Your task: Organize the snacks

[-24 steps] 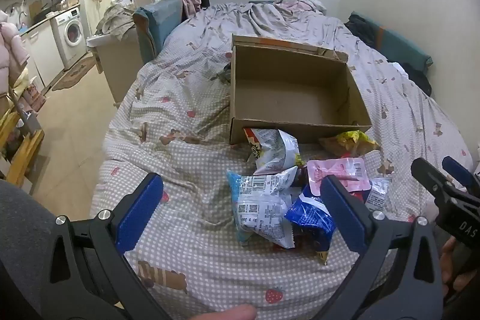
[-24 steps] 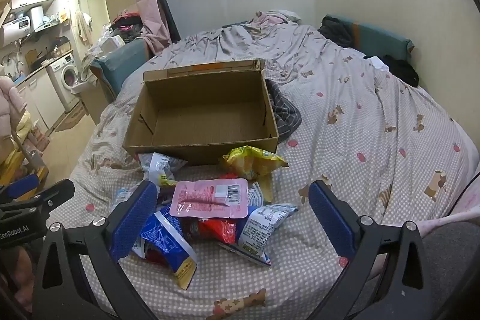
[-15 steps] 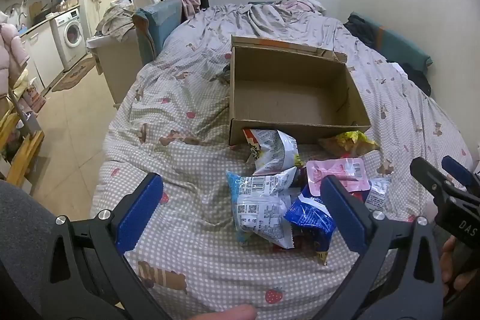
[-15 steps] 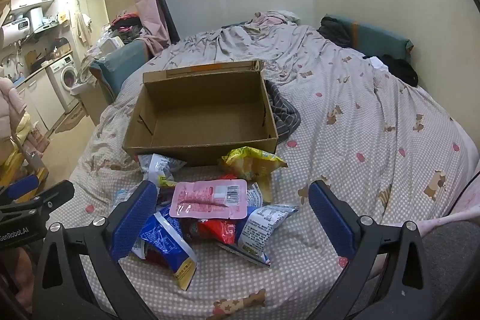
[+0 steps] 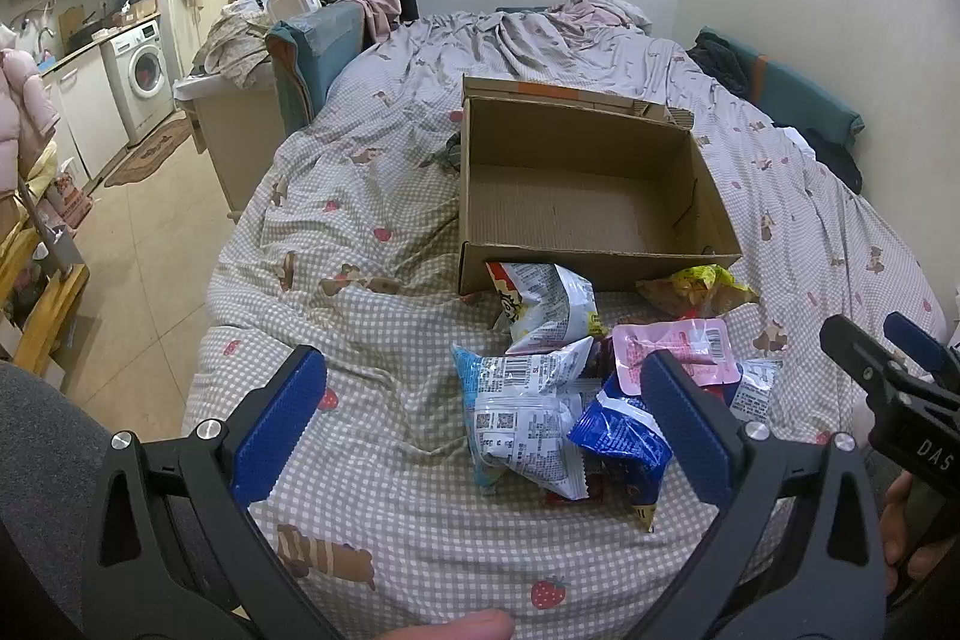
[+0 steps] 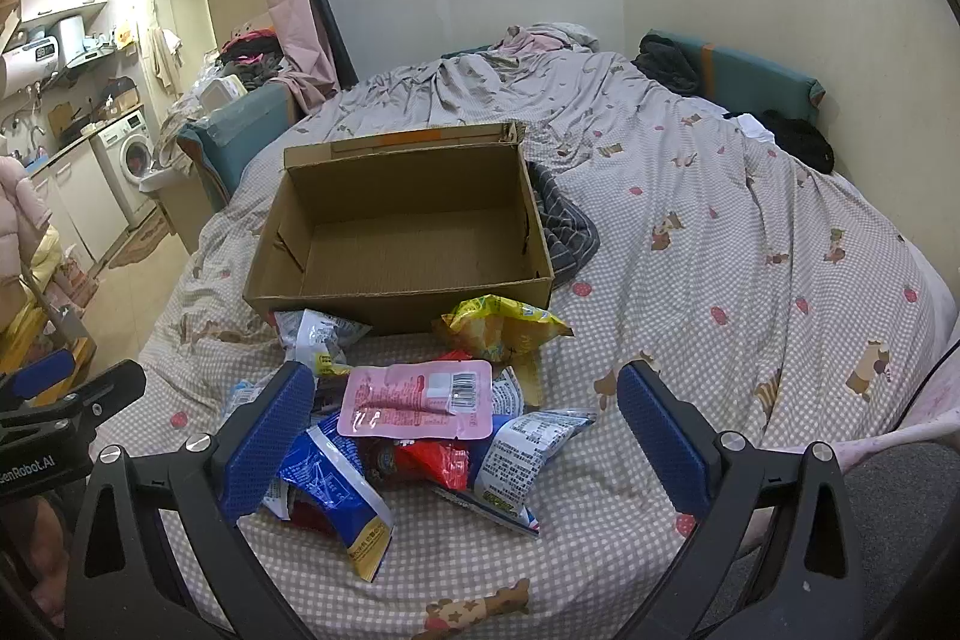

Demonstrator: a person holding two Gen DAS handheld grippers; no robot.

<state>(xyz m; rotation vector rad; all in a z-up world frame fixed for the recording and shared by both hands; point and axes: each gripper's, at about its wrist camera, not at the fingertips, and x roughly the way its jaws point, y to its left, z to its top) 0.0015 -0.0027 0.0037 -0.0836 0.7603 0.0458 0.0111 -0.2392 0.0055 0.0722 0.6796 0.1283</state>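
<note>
cardboard box [image 6: 414,232]: 1, open top, nothing inside
snack packs, total: approx 8 in one pile in front of box; some overlap, exact no. hard to tell
pink flat pack [image 6: 417,399]: 1, top of pile
yellow bag [image 6: 504,328]: 1, touching box front wall
blue bag [image 6: 336,484]: 1
red pack [image 6: 435,460]: 1, mostly under pink one
white/silver bags: approx 4, incl. white-and-red bag [image 5: 543,307] by box, light-blue-edged bag [image 5: 519,421], white bag w/ green print [image 6: 522,457]
tongs: 2 pairs – left tongs [image 5: 480,430], right tongs [image 6: 465,439], each w/ 2 blue pads spread wide apart
bed [image 6: 750,250]: 1
washing machine [image 5: 144,73]: 1
</note>
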